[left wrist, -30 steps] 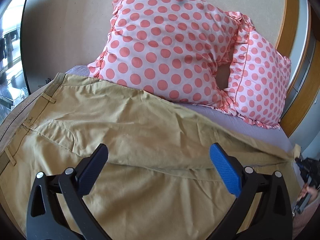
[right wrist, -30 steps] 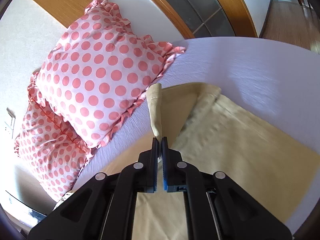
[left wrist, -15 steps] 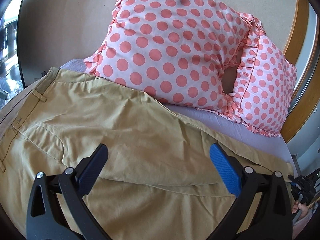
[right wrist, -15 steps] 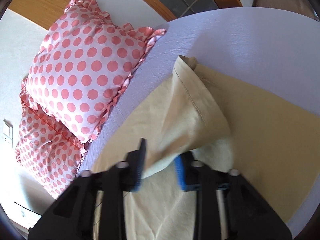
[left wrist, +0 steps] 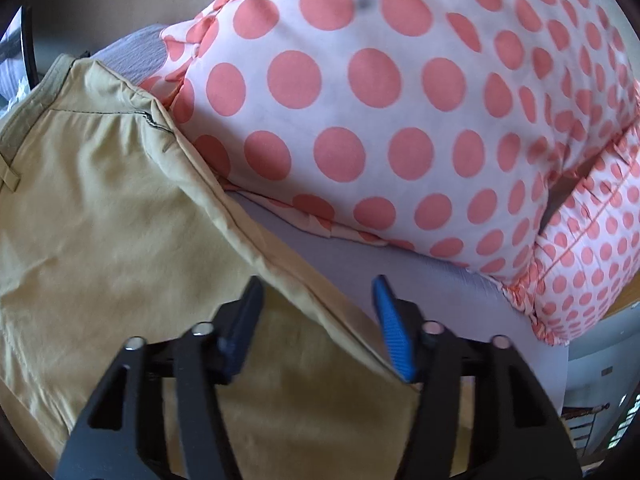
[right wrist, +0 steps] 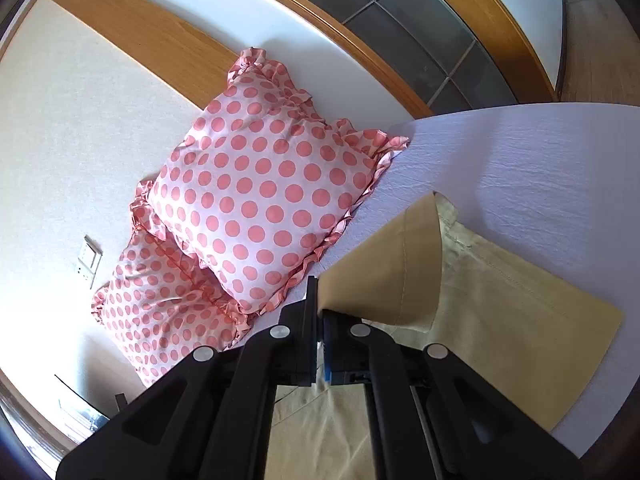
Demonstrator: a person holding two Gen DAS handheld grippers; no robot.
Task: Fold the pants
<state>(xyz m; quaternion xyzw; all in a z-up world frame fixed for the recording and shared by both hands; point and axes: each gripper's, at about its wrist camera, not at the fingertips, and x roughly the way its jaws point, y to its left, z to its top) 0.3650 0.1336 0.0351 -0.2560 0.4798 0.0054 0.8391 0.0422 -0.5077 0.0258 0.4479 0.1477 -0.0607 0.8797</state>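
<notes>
Pants: khaki pants (left wrist: 100, 216) lie spread on the lavender bed sheet (left wrist: 360, 264), filling the left wrist view from 7 to 10 o'clock; the waistband with a belt loop (left wrist: 9, 174) sits at 9 o'clock. In the right wrist view the pants (right wrist: 520, 320) cover the lower right, and a hem corner (right wrist: 392, 272) is lifted off the layer beneath.

Fold edge: a seamed side edge (left wrist: 256, 248) runs from 10 o'clock down towards 5 o'clock, passing between the left fingers.

Left gripper: left gripper (left wrist: 318, 324) is spread wide, its blue pads (left wrist: 394, 336) astride the side edge; whether they touch the cloth cannot be told.

Right gripper: right gripper (right wrist: 320, 344) is pressed together, pinching the lifted hem corner, which fans out towards 1 o'clock.

Obstruction: a large polka-dot pillow (left wrist: 400, 120) lies just beside the pants edge at 12 to 2 o'clock, and a second polka-dot pillow (left wrist: 592, 248) at 3 o'clock is touching the first.

Surroundings: in the right wrist view, wooden trim (right wrist: 152, 40) crosses the wall at 11 o'clock, with a wall switch plate (right wrist: 89, 262) at 9 o'clock.
</notes>
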